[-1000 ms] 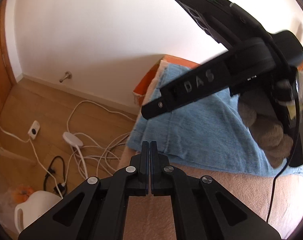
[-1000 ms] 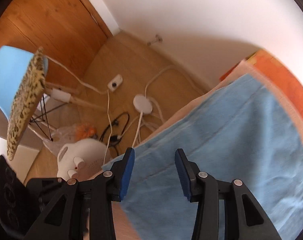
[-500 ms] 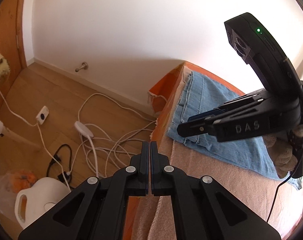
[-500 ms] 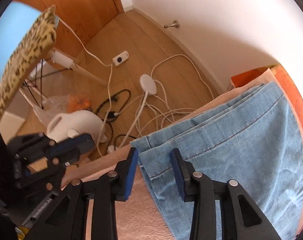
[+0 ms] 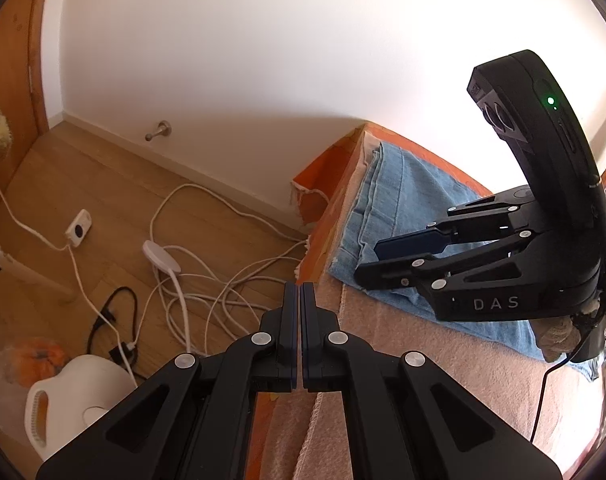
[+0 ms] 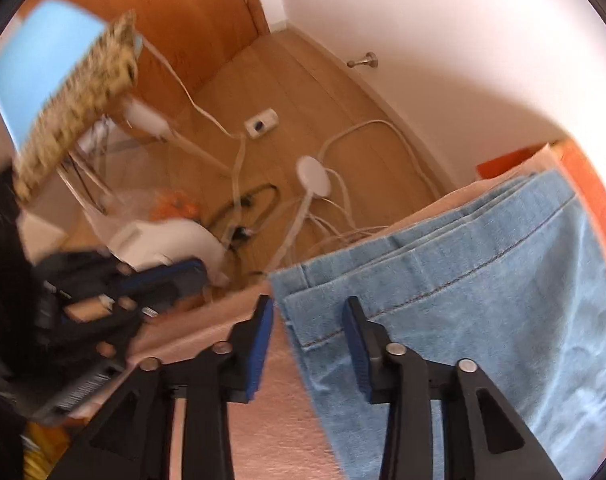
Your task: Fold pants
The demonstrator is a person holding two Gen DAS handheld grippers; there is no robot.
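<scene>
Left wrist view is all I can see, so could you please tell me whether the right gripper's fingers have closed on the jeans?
Observer: No. The right gripper has its fingers apart, and the pads are not pressing the jeans.
Operator: Thank you. Where does the cloth sit relative to them?
Observer: The side edge of the folded corner runs between them. One finger is over the pink blanket and the other is over denim.
Operator: Is there anything beyond the bed that I am missing?
Observer: A blue chair with a leopard-print cushion stands near the wooden door.
</scene>
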